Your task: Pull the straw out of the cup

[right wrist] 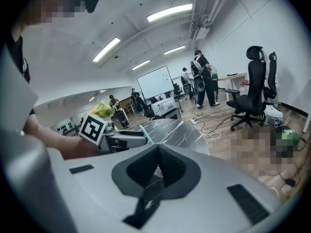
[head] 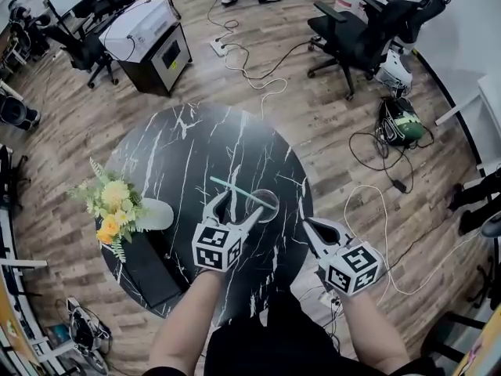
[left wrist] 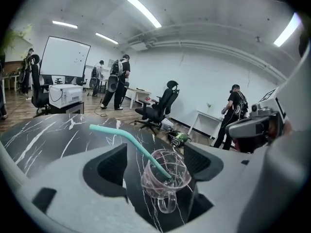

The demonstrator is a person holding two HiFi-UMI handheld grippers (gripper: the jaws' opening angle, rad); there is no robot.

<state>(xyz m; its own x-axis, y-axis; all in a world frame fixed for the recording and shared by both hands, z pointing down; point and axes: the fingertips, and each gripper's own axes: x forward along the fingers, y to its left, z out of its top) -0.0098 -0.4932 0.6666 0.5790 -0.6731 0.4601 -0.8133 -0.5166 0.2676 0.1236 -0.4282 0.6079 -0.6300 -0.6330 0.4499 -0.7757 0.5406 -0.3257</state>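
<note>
Teal bent plastic straw leans in clear glass handled cup on black marble round table. Left gripper jaws wide apart, cup just ahead, ungripped. Right gripper jaws together, empty. Suggest steadying the cup and pulling along the straw's lean.

On my feed I see a round counter of black stone streaked with white veins, standing on a wood-plank floor. Two things sit directly on it. A clear glass cup with a handle stands upright on the near right part of the top. A teal straw leans out of it toward the left, bent near its upper end. At the counter's left edge I make out a white vase holding yellow flowers with green sprigs, well apart from the cup.
</note>
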